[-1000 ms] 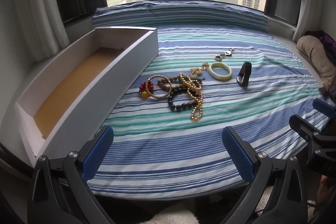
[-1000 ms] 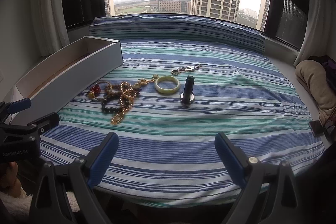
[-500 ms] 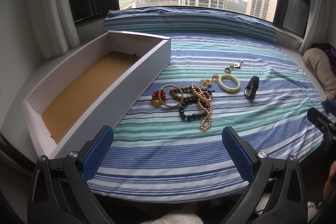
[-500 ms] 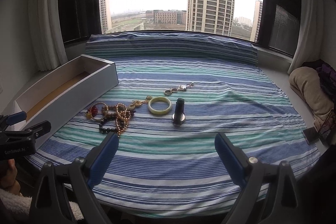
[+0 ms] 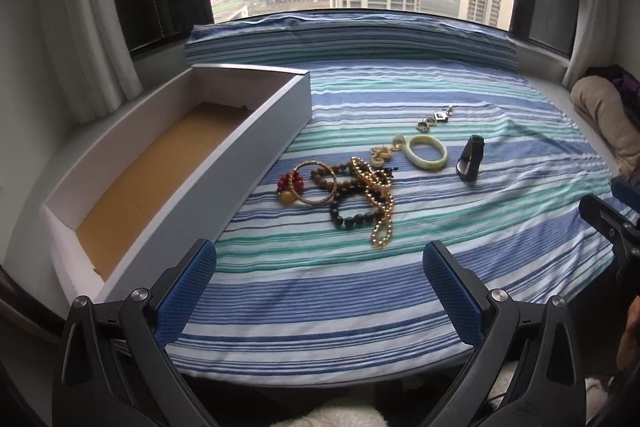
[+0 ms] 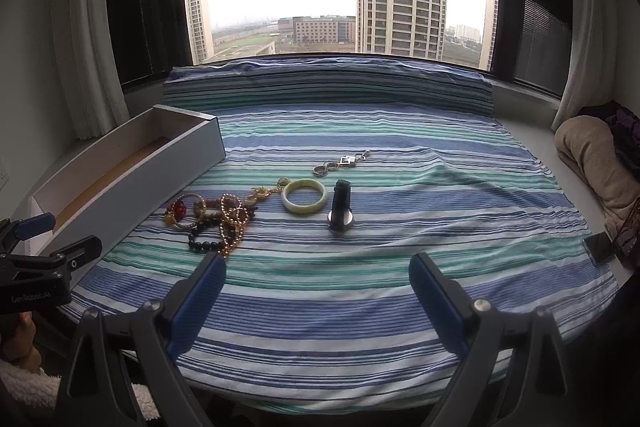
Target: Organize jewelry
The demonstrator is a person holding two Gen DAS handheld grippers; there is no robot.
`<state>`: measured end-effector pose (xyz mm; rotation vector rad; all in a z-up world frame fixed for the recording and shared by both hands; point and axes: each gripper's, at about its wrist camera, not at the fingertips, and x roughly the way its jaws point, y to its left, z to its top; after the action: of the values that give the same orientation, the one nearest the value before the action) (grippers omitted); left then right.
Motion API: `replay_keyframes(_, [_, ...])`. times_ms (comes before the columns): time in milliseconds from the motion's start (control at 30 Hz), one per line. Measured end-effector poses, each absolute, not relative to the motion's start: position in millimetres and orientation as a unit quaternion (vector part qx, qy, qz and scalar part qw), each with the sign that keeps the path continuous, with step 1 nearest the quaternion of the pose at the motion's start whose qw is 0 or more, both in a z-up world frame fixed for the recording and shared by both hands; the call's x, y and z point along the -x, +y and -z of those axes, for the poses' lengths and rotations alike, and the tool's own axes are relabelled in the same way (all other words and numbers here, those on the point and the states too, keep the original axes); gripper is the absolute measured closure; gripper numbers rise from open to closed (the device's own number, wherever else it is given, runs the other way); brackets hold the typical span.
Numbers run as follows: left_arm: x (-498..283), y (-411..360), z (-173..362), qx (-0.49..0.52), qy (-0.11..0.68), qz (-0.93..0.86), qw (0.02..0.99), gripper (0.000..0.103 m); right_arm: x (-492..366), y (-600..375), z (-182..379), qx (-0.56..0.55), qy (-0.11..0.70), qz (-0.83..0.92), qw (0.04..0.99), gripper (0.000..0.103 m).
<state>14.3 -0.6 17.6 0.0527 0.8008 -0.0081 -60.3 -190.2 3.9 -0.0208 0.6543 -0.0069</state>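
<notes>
A tangle of jewelry lies mid-cloth: a gold bangle (image 5: 315,183) with red beads, a dark bead bracelet (image 5: 354,218), a gold chain (image 5: 382,211) (image 6: 232,223). To its right sit a pale green bangle (image 5: 425,152) (image 6: 304,201), a black band (image 5: 471,163) (image 6: 341,207) and small silver rings (image 5: 434,119) (image 6: 340,163). A long white box (image 5: 256,131) (image 6: 132,179) with a brown floor stands at the left. My left gripper (image 5: 319,281) is open near the cloth's front edge, holding nothing. My right gripper (image 6: 318,293) is likewise open and well short of the pieces.
A blue, green and white striped cloth (image 5: 400,287) covers the window seat. A striped bolster (image 6: 328,83) runs along the window. A beige bundle (image 6: 592,163) lies at the far right, with a small dark flat object (image 6: 600,247) near it. Curtains hang on both sides.
Both views have tilted up and drawn back a little, showing more window and more of the box. The jewelry has not moved. Both grippers stay open.
</notes>
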Motion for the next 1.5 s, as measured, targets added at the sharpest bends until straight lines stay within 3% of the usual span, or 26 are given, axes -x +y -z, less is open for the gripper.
replay_keyframes(633, [-22.1, 14.2, -16.0, -0.017, 0.394, 0.006, 0.919, 0.000, 54.8, -187.4, -5.8, 0.008, 0.327, 0.007, 0.945, 0.008])
replay_keyframes(900, [-49.4, 47.3, 4.8, 0.054, 0.440, 0.026, 0.896, 0.000, 51.4, -187.9, -1.3, 0.010, 0.338, 0.003, 0.941, 0.008])
replay_keyframes(1233, [-163.1, 35.2, 71.7, 0.020, 0.529, 0.112, 0.841, 0.000, 46.9, -196.1, 11.4, -0.011, 0.358, 0.000, 0.934, 0.008])
replay_keyframes(1400, [-211.9, 9.4, 97.8, -0.018, 0.532, 0.108, 0.840, 0.001, 46.9, -197.4, 15.5, -0.017, 0.365, -0.002, 0.931, 0.008])
replay_keyframes(1500, [-235.9, 4.9, 119.1, -0.035, 0.534, 0.090, 0.840, 0.010, 48.6, -199.3, 16.2, -0.017, 0.367, -0.002, 0.930, 0.008])
